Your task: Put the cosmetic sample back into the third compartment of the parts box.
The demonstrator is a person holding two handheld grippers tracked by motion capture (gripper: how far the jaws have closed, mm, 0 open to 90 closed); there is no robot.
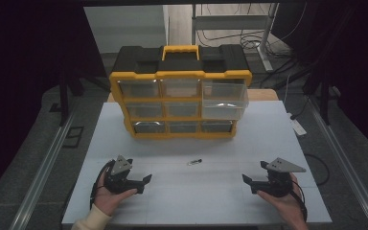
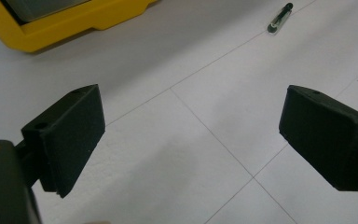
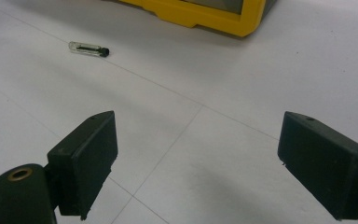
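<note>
Plainly the work centres on the vial (image 1: 195,162), a small clear tube with a black cap, lying flat on the white table (image 1: 196,196) between the two grippers and somewhat ahead of them, well short of the organizer (image 1: 179,98). Neither tool touches it. In the left gripper view the vial (image 2: 279,18) lies far up and to the right of the jaws; in the right gripper view it (image 3: 88,48) lies up and to the left, cap end nearer the middle.

The left gripper (image 1: 141,181) and the right gripper (image 1: 249,183) both rest low over the table with jaws spread wide and nothing between them.

To pick it up well, I would bring one gripper in, probably the right, since its view shows the tube broadside. Turn the hand so the jaws straddle the tube across its width, not along its length, and lower until the pads nearly graze the table. Close gently: a round glass-like tube may roll or squirt out.

The organizer's top right drawer (image 1: 224,99) stands pulled out, a likely destination.
</note>
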